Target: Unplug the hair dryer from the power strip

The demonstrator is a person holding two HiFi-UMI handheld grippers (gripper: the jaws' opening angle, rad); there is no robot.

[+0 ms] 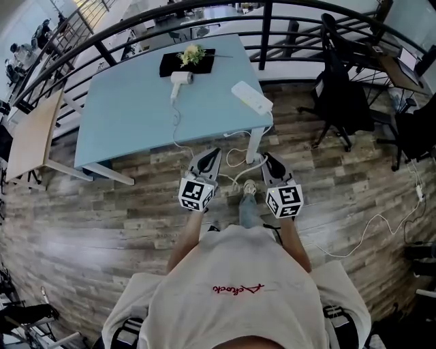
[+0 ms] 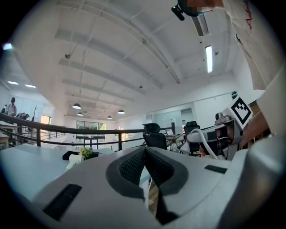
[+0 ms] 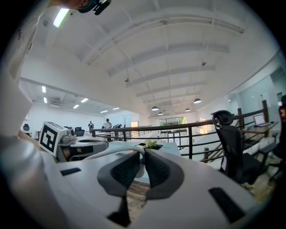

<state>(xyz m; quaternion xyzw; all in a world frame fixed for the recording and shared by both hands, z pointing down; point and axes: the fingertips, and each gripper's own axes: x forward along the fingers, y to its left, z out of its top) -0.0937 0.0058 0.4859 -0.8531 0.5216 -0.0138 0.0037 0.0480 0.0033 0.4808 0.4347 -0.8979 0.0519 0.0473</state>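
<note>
The white hair dryer (image 1: 180, 78) lies at the far side of the light blue table (image 1: 129, 119), next to a black tray with flowers (image 1: 188, 61). A white power strip (image 1: 251, 97) lies near the table's right edge. The dryer's white cord (image 1: 176, 123) runs off the front edge and loops over the floor by the table leg. My left gripper (image 1: 212, 154) and right gripper (image 1: 268, 157) hover side by side above the floor, short of the table, both shut and empty. In the left gripper view the left gripper (image 2: 145, 150) points level at the table, dryer (image 2: 73, 162) far left. The right gripper (image 3: 143, 152) also points at the table.
A dark railing (image 1: 204, 12) curves behind the table. Black office chairs (image 1: 337, 88) stand to the right, and a wooden table (image 1: 30, 136) to the left. The white table leg (image 1: 253, 144) stands between my grippers' tips. Another white cable (image 1: 368, 225) trails on the wooden floor at right.
</note>
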